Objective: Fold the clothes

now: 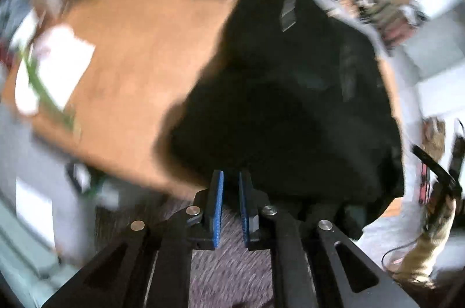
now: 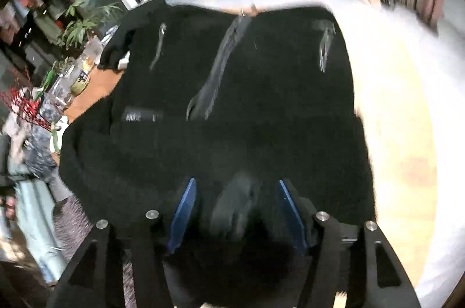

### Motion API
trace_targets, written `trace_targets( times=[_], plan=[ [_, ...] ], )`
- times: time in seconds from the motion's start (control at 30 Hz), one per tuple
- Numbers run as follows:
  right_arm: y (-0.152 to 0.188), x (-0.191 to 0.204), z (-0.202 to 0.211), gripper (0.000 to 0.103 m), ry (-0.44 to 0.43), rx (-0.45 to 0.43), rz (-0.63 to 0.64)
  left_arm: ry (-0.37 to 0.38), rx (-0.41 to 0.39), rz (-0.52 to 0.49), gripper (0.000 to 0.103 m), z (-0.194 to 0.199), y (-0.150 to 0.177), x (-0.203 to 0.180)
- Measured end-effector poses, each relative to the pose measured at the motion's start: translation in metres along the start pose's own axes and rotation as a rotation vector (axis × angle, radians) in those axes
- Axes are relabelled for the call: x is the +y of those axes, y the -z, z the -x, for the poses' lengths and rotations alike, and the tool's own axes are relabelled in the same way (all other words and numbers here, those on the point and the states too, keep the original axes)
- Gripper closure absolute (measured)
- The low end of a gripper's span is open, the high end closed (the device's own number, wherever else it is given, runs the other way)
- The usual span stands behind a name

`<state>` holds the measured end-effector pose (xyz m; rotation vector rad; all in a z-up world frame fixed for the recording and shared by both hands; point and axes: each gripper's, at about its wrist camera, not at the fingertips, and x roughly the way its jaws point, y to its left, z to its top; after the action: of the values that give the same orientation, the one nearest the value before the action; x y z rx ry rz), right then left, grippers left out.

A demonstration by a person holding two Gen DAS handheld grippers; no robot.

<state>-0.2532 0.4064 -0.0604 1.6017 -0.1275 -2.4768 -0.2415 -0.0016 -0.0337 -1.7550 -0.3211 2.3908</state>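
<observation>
Evidently an early fold: the black jacket (image 2: 232, 110) lies spread zip-up on the desk (image 1: 139, 52), left gripper (image 1: 231, 206) nearly closed on nothing beyond its hem, right gripper (image 2: 235, 209) open with its fingers astride a fold. Next comes a firm pinch on an edge. Only the right view shows zip and pockets; only the left shows bare desk.

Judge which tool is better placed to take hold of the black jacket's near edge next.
Right, probably. The right tool stands open with the black jacket directly between and beneath its pads. The left tool is nearly closed, at the jacket's edge, above carpet.
</observation>
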Motion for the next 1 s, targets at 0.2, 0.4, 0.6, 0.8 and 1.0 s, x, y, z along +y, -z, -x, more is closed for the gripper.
trace_targets(
  times=[0.2, 0.4, 0.6, 0.8, 1.0],
  plan=[
    [-0.002, 0.036, -0.086, 0.047, 0.186, 0.224, 0.209, -0.148, 0.171, -0.082, 0.091, -0.099, -0.049, -0.031],
    [-0.011, 0.035, -0.048, 0.077, 0.049, 0.139, 0.206, -0.033, 0.197, 0.090, 0.100, -0.116, -0.045, 0.031],
    [-0.013, 0.014, -0.004, 0.075, -0.018, -0.027, 0.079, 0.028, 0.163, 0.104, 0.100, -0.083, -0.026, 0.042],
    [-0.001, 0.030, -0.055, 0.075, 0.037, 0.098, 0.060, -0.035, 0.046, -0.054, 0.100, -0.052, -0.072, -0.014],
    [-0.012, 0.044, 0.018, 0.076, -0.066, -0.097, 0.113, -0.260, 0.211, -0.005, 0.100, -0.150, -0.121, -0.025]
  ],
)
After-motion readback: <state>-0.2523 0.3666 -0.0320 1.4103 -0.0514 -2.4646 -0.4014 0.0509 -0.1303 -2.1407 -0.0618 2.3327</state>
